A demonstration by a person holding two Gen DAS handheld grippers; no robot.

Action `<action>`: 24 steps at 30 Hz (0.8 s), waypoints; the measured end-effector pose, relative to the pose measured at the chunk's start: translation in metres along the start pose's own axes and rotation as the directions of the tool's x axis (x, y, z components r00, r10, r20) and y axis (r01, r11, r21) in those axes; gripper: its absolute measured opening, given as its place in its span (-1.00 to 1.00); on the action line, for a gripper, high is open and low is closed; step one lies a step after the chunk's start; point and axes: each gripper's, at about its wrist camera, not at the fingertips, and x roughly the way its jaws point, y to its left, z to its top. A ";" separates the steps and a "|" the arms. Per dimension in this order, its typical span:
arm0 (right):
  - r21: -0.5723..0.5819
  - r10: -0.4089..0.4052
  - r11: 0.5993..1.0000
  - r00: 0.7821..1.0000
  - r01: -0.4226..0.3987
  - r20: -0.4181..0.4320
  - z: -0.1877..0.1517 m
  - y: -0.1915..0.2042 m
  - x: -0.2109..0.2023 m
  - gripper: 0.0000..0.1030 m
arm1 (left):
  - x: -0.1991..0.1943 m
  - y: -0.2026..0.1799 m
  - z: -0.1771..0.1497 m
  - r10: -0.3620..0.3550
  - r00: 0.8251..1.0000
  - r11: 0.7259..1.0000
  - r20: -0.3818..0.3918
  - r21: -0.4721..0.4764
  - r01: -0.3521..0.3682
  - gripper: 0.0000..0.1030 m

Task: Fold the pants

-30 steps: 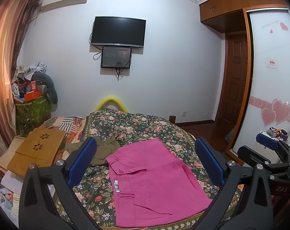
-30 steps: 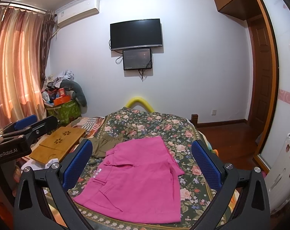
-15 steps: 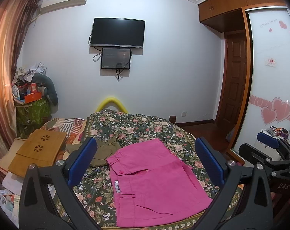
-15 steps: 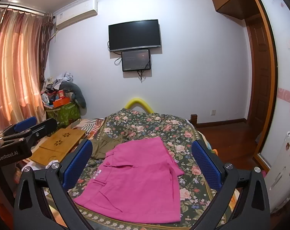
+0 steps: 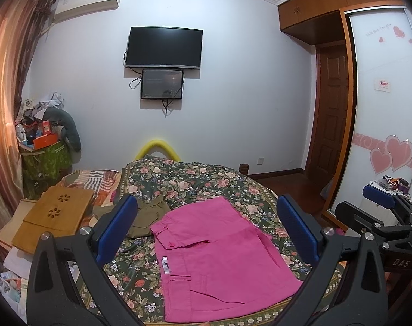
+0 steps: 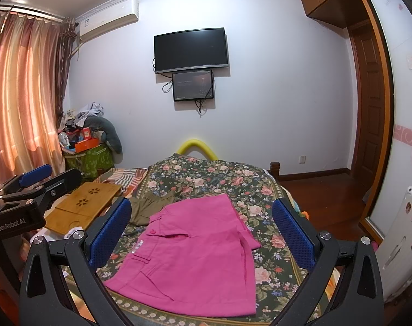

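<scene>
Pink pants (image 5: 219,258): they are lying flat on the floral bedspread (image 5: 195,179), near the bed edge closest to me, waistband toward my left and the leg end toward my right. They are looking already doubled, one leg over the other, so I am judging a fold is still to come.

Left tongs (image 5: 206,231): I am holding them up above the near edge of the bed, blue pads spread wide and gripping nothing. I am keeping them apart like this so the cloth is sitting in plain sight between the two fingers before I am going down.

Right tongs (image 6: 203,233): I am holding these wide apart too, empty, hovering clear of the fabric. They are showing at the right edge of the left view, so both tools are sitting side by side, one for each end of the garment.

Olive garment (image 5: 148,217): it is lying bunched just beyond the waistband, touching or nearly so; I cannot tell which. I am minding not to catch it.

Wooden lap tray (image 5: 53,217): it is resting off to the left of the bedspread, well clear of my work.

Next step, as I judge: I am aiming for the waistband corner and the hem corner.
</scene>
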 end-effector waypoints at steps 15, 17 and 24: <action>0.000 -0.007 1.000 1.000 0.007 -0.007 -0.002 -0.003 0.003 1.00 | 0.006 0.001 0.001 -0.004 1.000 1.000 -0.013 -0.002 0.004 1.00; -0.003 -0.014 1.000 1.000 0.014 -0.012 -0.003 -0.004 0.006 1.00 | 0.010 0.001 0.000 -0.002 1.000 1.000 -0.017 0.003 0.002 1.00; -0.027 -0.068 0.997 0.997 0.067 -0.045 -0.007 -0.020 0.027 1.00 | 0.043 0.006 -0.011 0.006 0.997 1.000 -0.076 -0.001 -0.006 1.00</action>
